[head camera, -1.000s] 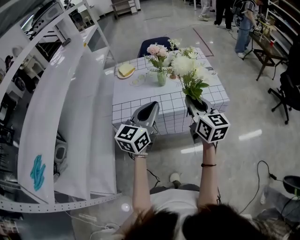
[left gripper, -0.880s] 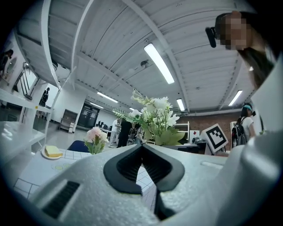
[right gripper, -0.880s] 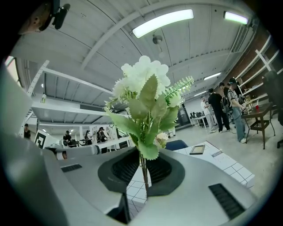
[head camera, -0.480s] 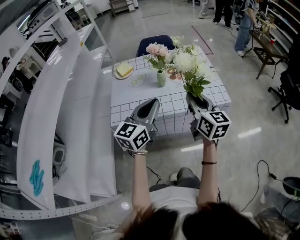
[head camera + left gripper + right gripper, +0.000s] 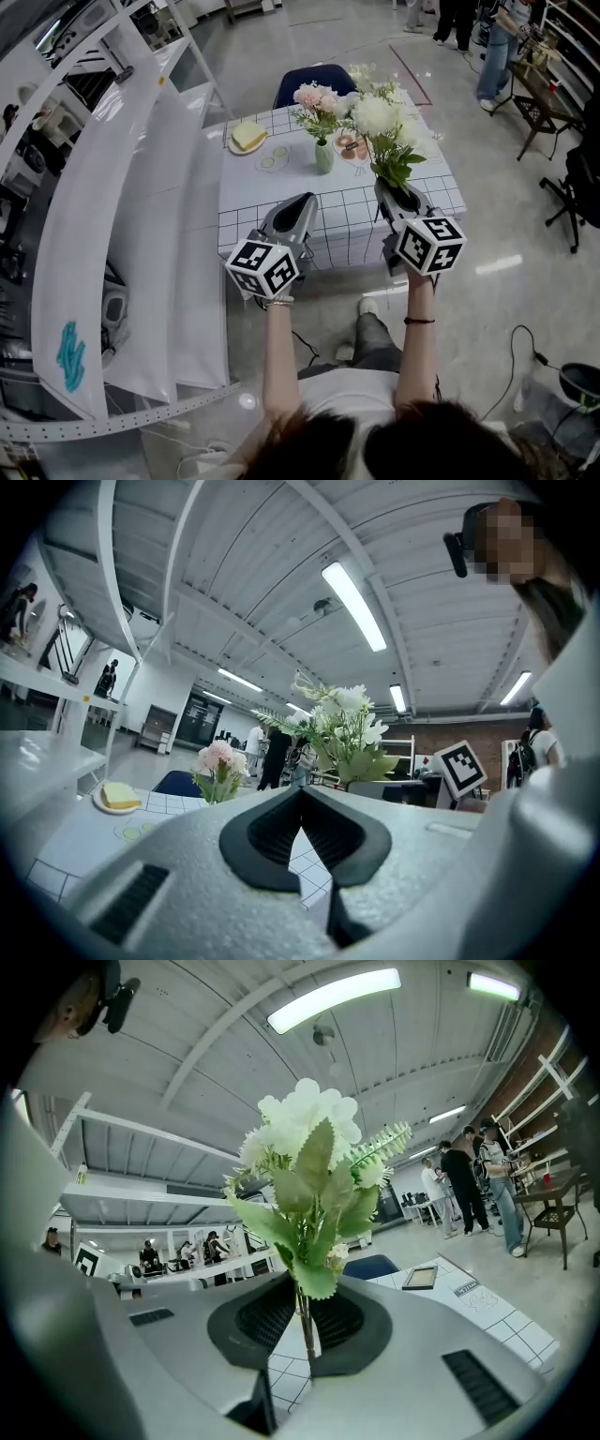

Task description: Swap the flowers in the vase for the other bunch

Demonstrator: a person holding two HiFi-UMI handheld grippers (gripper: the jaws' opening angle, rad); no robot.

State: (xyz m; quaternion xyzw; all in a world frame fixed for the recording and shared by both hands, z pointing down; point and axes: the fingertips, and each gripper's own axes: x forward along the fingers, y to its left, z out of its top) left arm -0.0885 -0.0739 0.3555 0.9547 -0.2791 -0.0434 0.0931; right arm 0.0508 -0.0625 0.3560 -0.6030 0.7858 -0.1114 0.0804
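Plainly, vase [image 5: 323, 157] holds pink flowers [image 5: 314, 97] — right fingers [image 5: 267, 1318] grip white bunch [image 5: 375, 117], left fingers [image 5: 267, 832] closed.

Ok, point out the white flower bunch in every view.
Head view: white flower bunch right of centre, held in the right gripper.
Left gripper view: the bunch at centre, above the jaws.
Right gripper view: the bunch dead centre, stem between the jaws.
Shared landmark: the checked table.

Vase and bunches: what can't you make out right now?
Vase mouth: head view, too small, covered by pink flowers.
Vase body: left gripper view, behind the left gripper.
White bunch stem ends: right gripper view, below the jaws of the right gripper.
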